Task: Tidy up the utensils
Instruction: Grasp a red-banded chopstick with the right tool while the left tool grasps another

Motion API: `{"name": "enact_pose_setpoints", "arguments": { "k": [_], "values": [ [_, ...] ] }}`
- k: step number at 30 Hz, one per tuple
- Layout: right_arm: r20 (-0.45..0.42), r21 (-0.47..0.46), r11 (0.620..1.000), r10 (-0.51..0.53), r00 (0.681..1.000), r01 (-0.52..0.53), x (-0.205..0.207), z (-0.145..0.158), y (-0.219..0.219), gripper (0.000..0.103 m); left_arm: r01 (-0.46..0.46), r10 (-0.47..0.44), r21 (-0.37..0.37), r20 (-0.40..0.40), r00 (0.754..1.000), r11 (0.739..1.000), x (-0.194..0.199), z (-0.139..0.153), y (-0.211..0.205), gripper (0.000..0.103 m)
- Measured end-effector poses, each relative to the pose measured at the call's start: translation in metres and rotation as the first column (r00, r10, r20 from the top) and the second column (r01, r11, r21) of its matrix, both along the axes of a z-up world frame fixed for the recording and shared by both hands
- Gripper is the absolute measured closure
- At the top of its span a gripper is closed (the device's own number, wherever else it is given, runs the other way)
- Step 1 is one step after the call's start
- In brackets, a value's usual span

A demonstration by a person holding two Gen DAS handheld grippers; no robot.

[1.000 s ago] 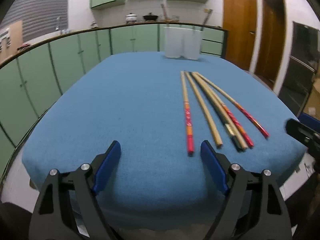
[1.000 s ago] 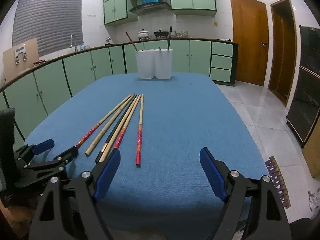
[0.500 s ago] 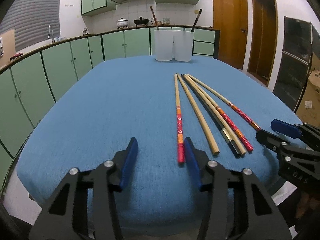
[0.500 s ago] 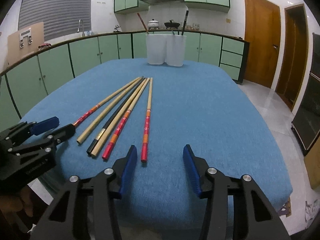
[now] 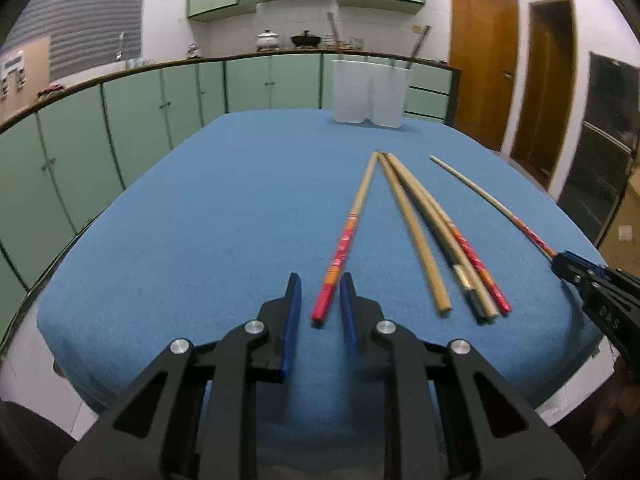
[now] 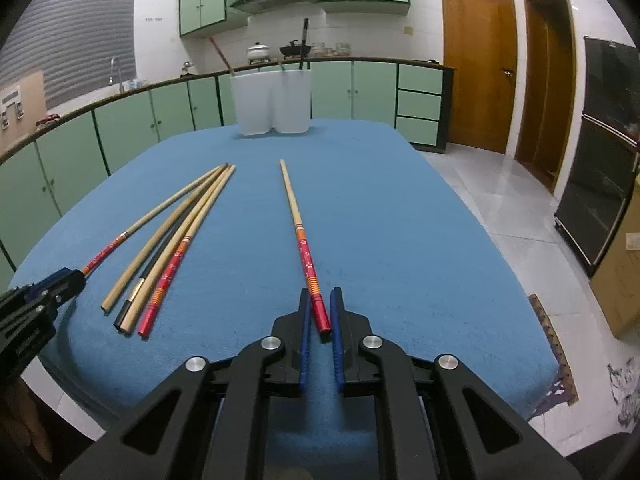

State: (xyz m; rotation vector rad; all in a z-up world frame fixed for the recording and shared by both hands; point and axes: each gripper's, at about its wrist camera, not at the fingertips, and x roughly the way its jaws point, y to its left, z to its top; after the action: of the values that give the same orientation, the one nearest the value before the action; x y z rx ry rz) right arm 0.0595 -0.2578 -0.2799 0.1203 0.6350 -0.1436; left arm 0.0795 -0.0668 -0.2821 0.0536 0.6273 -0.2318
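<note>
- The left gripper (image 5: pixel 320 308) has its fingers narrowed around the red butt of a red-handled chopstick (image 5: pixel 348 236), which lies on the blue worktop (image 5: pixel 200 220) with its long axis pointing away toward the white holders (image 5: pixel 370 96).
- The right gripper (image 6: pixel 319 322) pinches another red-handled chopstick (image 6: pixel 298 224) at its butt, set apart from the bundle of chopsticks (image 6: pixel 176 248).

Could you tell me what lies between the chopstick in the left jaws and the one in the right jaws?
Four loose chopsticks, fanned from touching tips: plain, black, tan and red-ended. Both wrist views show them on the blue cloth.

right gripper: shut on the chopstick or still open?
Shut on it: right gripper has both blue pads against the red-handled chopstick end, no gap visible.
</note>
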Motion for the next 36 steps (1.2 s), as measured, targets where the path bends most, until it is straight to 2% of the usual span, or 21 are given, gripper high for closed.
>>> {"name": "enact_pose_setpoints", "arguments": {
  "k": [4,8,9,10,11,16,28,36],
  "values": [
    [0.003,-0.008,1.0,0.013,1.0,-0.013,-0.001,0.0,0.002,0.092,0.041,-0.041,0.004,0.003,0.999,0.999,-0.003,-0.001,-0.007,0.082],
    [0.004,-0.025,0.999,0.021,1.0,-0.02,-0.001,0.001,0.003,0.092,0.044,-0.044,-0.005,-0.004,0.999,0.999,-0.003,-0.001,-0.008,0.083],
    [0.002,-0.029,0.999,0.022,1.0,-0.022,-0.001,0.001,0.004,0.092,0.045,-0.045,-0.009,-0.006,0.999,0.999,-0.002,-0.001,-0.007,0.086],
    [0.001,-0.03,0.999,0.024,1.0,-0.023,-0.001,0.001,0.005,0.095,0.048,-0.048,-0.013,-0.009,0.999,0.999,-0.002,-0.001,-0.008,0.095],
    [-0.001,-0.03,0.999,0.027,1.0,-0.027,-0.002,0.001,0.006,0.096,0.055,-0.055,-0.015,-0.011,0.998,0.998,-0.002,-0.001,-0.007,0.097],
    [0.006,-0.02,0.999,0.037,0.999,-0.037,-0.005,0.007,0.008,0.097,0.078,-0.079,-0.043,-0.018,0.997,0.996,-0.005,0.003,-0.009,0.098],
    [0.133,-0.028,0.998,0.061,0.989,-0.058,-0.031,0.066,0.01,0.097,0.044,-0.041,-0.057,0.043,0.998,0.997,-0.018,0.046,0.005,0.098],
    [0.203,-0.046,0.995,0.094,0.975,-0.086,-0.029,0.112,0.01,0.097,0.052,-0.048,-0.061,0.076,0.996,0.997,-0.021,0.081,0.004,0.098]
  ]
}}
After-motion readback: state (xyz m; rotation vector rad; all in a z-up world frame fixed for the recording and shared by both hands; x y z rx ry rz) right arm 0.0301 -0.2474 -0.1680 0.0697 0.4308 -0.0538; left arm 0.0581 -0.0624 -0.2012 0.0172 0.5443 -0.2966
